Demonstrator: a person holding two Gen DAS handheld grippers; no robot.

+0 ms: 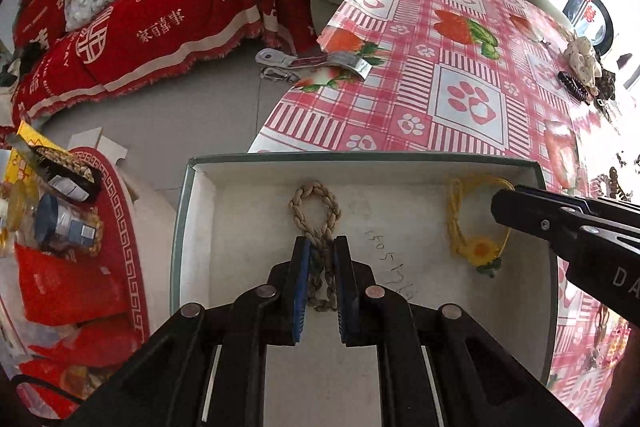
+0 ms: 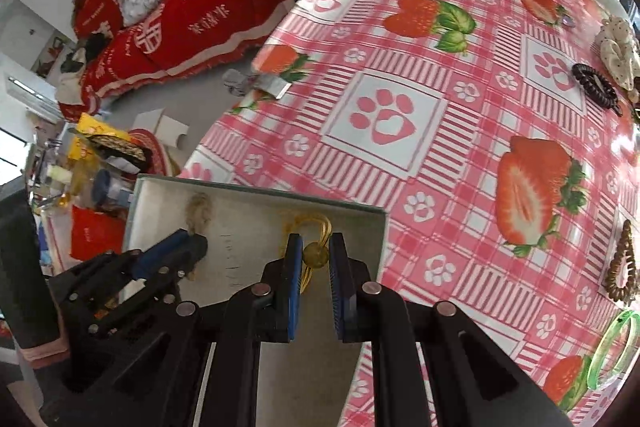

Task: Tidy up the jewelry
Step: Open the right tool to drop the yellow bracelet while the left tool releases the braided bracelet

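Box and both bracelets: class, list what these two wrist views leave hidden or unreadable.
- Left wrist view: braided bracelet, lower part covered by the left gripper.
- Same view: yellow bracelet, upper end behind the right gripper.
- Box: near wall hidden; handwriting illegible.

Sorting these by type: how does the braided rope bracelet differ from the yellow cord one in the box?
The beige rope bracelet is thick, braided and plain; the yellow cord bracelet is thin, with a sunflower charm. The left gripper is shut on the beige one, the right gripper on the yellow one, at a round amber bead. Both hang into the white box.
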